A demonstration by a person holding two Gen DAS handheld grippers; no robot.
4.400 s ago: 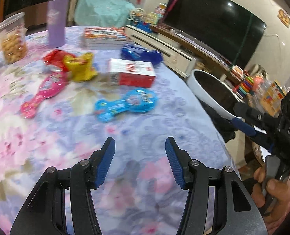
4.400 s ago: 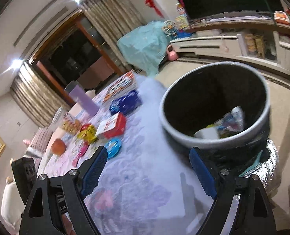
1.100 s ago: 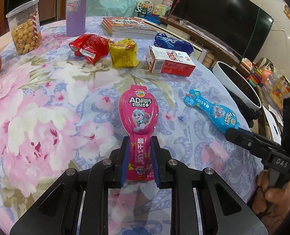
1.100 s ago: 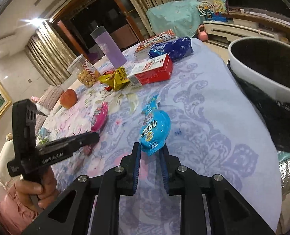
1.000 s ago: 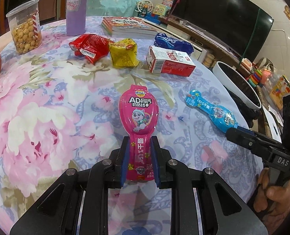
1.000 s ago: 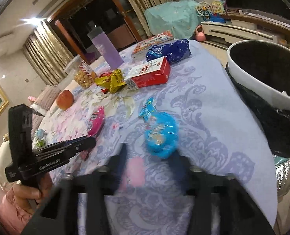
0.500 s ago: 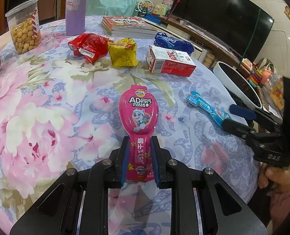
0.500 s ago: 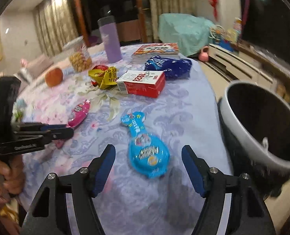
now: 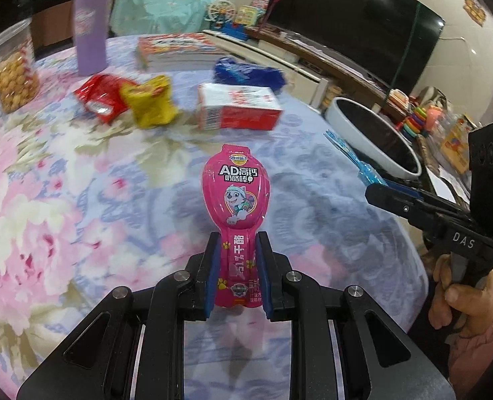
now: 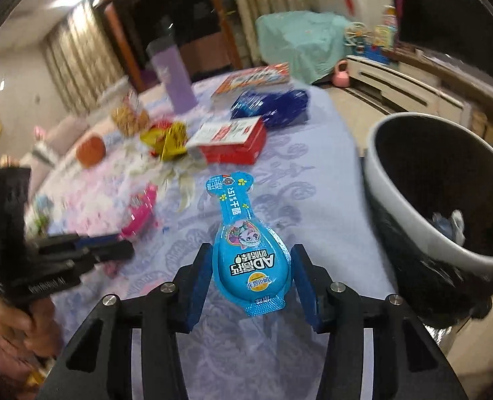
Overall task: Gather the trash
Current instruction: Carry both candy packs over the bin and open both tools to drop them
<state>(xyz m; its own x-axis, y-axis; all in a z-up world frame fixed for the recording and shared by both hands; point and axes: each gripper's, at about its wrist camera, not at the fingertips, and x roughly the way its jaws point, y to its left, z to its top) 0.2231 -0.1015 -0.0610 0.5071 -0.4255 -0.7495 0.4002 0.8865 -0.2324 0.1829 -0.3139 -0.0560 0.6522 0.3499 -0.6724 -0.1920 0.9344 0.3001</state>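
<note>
Floral-clothed surface beneath, I'm pinching the pink wrapper in my left tongs while my right tongs, just closing, are clamping the blue wrapper beside the bin.

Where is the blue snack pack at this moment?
In the right wrist view the blue snack pack sits between the right gripper's closing jaws, wide end toward the camera, above the tablecloth, left of the bin.
</note>
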